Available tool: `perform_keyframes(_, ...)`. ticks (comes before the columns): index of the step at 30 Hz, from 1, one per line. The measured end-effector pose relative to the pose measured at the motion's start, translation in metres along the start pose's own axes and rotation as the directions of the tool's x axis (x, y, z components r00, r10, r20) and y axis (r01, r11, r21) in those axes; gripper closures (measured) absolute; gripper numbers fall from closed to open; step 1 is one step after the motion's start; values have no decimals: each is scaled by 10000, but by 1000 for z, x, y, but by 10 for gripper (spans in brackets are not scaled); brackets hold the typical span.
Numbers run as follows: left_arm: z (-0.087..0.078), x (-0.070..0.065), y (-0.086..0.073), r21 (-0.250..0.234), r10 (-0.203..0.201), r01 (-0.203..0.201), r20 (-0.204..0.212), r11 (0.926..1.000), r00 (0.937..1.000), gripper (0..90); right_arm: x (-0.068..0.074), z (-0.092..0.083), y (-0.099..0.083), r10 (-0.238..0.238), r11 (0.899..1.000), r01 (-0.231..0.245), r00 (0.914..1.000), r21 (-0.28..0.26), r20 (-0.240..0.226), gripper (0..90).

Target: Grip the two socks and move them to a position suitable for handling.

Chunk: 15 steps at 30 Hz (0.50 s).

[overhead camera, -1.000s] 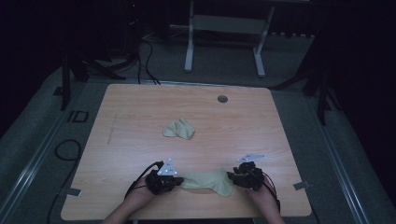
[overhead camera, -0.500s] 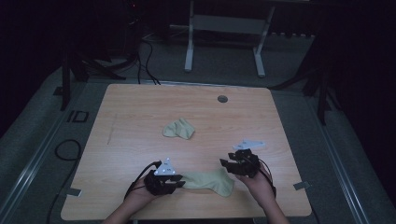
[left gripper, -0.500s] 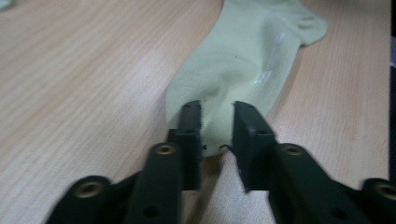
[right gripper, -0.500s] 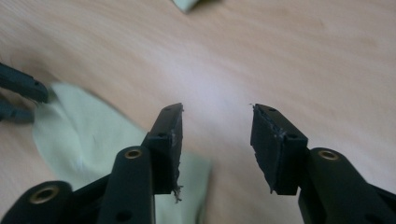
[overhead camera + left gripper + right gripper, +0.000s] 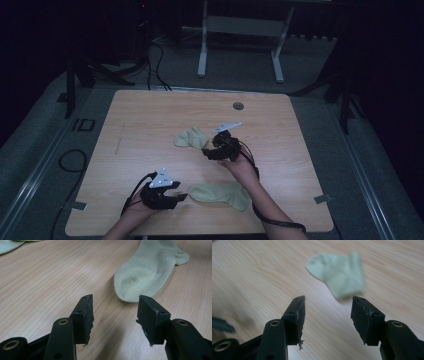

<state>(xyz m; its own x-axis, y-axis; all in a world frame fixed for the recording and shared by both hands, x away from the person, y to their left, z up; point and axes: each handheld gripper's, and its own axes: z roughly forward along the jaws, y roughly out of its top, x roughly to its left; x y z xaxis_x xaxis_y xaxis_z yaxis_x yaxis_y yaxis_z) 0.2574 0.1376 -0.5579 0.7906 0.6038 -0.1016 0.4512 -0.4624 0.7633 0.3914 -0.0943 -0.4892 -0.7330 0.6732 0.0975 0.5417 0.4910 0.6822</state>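
Observation:
A pale green sock lies flat near the table's front edge. My left gripper rests just left of its toe end, and its jaws have just been opening, with nothing between them. In the left gripper view the sock lies ahead and to the right of the open gripper. A second, crumpled sock sits mid-table. My right gripper hovers just right of it, its jaws also just opened and empty. The right gripper view shows that sock blurred beyond the open gripper.
The wooden table has a round grey grommet near its far edge. A metal stand is on the floor behind it, and cables lie on the floor at the left.
Both grippers let go of the near sock, which now lies flat. The right gripper moved away from the front edge to the crumpled sock. The left gripper drew back slightly left.

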Motion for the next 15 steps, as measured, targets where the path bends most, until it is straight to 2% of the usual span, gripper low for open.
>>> perform_keyframes(3,-2,1,-1,-6,-39,39,-31,10000,10000,467,2,10,11,-30,10000,30,10000,14,-77,448)
perform_keyframes(4,-4,5,-3,-24,-147,147,-163,9999,9998,467,5,22,23,-201,9997,200,9997,117,129,449)
perform_keyframes(6,-5,7,-5,-79,-277,275,-227,9996,9994,466,5,35,32,-204,9995,197,9995,248,259,449)
perform_keyframes(8,-6,8,-7,-107,-344,341,-236,9994,9991,457,4,47,40,-100,9995,94,9998,304,198,440)
perform_keyframes(10,-7,13,-11,-195,-591,585,-268,9981,9979,437,4,59,46,10,9996,-9,10000,294,-25,429)
perform_keyframes(13,-9,16,-12,-436,-793,780,-297,9960,9964,379,6,77,53,-457,9979,433,9978,489,483,405)
perform_keyframes(15,-9,15,-10,-482,-901,878,-483,9950,9948,303,3,88,56,-417,9972,369,9963,650,745,400)
